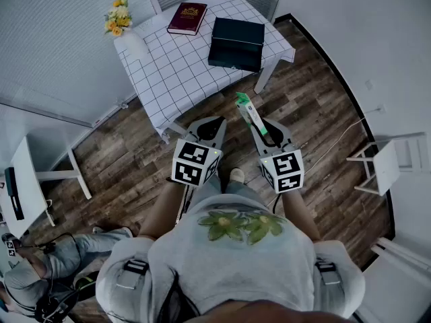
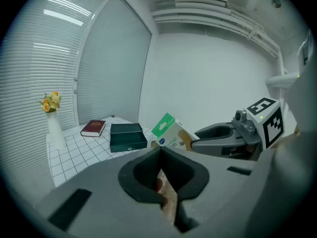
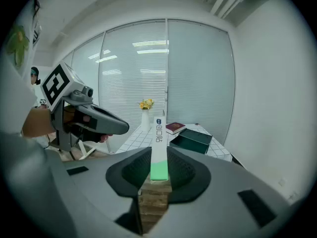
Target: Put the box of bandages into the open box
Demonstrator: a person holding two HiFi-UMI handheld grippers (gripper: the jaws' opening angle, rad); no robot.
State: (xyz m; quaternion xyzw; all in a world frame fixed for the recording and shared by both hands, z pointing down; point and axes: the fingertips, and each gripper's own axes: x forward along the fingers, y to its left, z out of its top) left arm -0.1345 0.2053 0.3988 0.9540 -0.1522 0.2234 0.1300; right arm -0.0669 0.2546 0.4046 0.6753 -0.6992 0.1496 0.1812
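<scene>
The box of bandages (image 1: pixel 250 112) is slim, white with a green end. My right gripper (image 1: pixel 267 132) is shut on it and holds it in the air over the wooden floor, short of the table. It points toward the table between the jaws in the right gripper view (image 3: pixel 158 145). The left gripper view catches the box of bandages (image 2: pixel 171 130) at its right. The open box (image 1: pixel 236 42) is dark green and lies on the checked tablecloth (image 1: pixel 168 73); the same open box (image 3: pixel 195 140) lies ahead of the right gripper. My left gripper (image 1: pixel 209 126) is shut and empty beside the right one.
A red book (image 1: pixel 187 17) and a white vase with yellow flowers (image 1: pixel 122 29) share the table. A white chair (image 1: pixel 384 165) stands to the right, a small white side table (image 1: pixel 25 184) to the left. Another person (image 1: pixel 40 274) sits low at the left.
</scene>
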